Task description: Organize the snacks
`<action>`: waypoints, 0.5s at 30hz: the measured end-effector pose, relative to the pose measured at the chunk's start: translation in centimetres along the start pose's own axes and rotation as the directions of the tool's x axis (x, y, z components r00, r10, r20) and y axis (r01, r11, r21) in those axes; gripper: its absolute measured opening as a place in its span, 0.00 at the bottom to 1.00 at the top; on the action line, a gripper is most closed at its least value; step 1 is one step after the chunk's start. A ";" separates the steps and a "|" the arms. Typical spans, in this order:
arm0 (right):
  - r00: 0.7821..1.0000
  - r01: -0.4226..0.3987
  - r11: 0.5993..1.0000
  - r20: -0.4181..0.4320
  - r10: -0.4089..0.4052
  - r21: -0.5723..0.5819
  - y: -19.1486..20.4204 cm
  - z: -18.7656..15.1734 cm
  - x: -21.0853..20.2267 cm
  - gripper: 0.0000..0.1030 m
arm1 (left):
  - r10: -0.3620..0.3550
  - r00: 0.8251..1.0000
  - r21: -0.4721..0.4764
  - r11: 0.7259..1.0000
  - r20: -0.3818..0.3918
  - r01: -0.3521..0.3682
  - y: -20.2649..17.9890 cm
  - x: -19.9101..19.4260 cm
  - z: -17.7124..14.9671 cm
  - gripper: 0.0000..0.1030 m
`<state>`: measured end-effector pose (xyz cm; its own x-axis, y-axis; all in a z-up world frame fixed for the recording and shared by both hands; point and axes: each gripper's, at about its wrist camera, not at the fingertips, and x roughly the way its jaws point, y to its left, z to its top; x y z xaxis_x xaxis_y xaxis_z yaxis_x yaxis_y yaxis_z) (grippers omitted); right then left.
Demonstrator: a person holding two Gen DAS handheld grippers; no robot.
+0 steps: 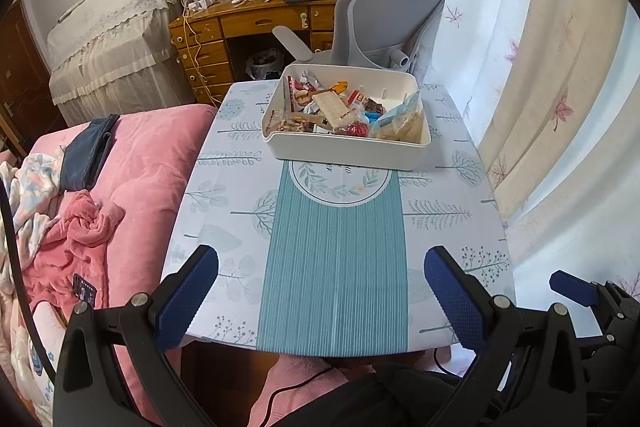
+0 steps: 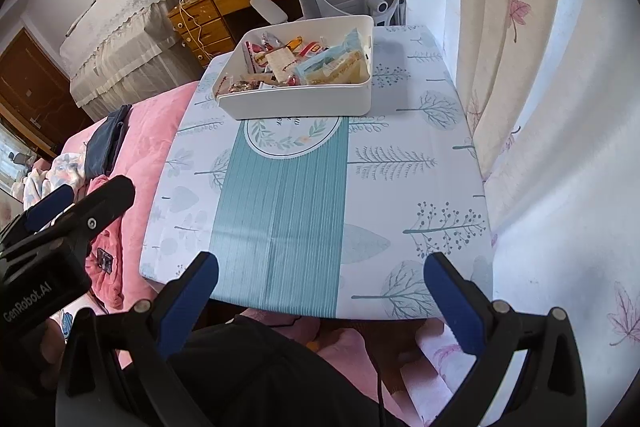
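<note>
At the near edge of the bench (image 1: pixel 224 211), both grippers hung low with nothing in them. The left gripper (image 1: pixel 320 291) had its blue fingers (image 1: pixel 188 291) spread wide, and the right gripper (image 2: pixel 320 291) was spread the same way. Between them and beyond them the cloth with the teal stripe lay bare (no loose packet was visible on it). Far ahead, near the back edge of the bench, stood the white bin (image 1: pixel 344 149), and the snacks (image 1: pixel 340 109) lay all together inside it, piled in no order. This scene fits two stages: the snacks gathered into the bin already, or a mixed pile waiting to be sorted out; the pictures did not settle which. Any work with the bin would ask for a long reach forward and a grasp from above on one thin packet, not on several. Behind the bin a grey chair (image 1: pixel 384 23) stood.
</note>
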<state>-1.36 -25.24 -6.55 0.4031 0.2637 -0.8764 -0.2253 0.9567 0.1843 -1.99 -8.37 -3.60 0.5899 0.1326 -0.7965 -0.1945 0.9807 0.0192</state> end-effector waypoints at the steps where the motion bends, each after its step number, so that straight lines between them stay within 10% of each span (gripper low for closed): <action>1: 1.000 0.000 1.000 -0.001 0.000 0.003 -0.1 0.0 0.0 1.00 | 0.000 1.000 0.002 1.000 0.000 0.000 -0.1 0.0 0.0 0.99; 15: 1.000 0.000 1.000 -0.026 0.001 0.031 -1.1 0.6 0.8 1.00 | -0.005 1.000 0.030 1.000 -0.011 0.005 -1.1 1.0 1.4 0.99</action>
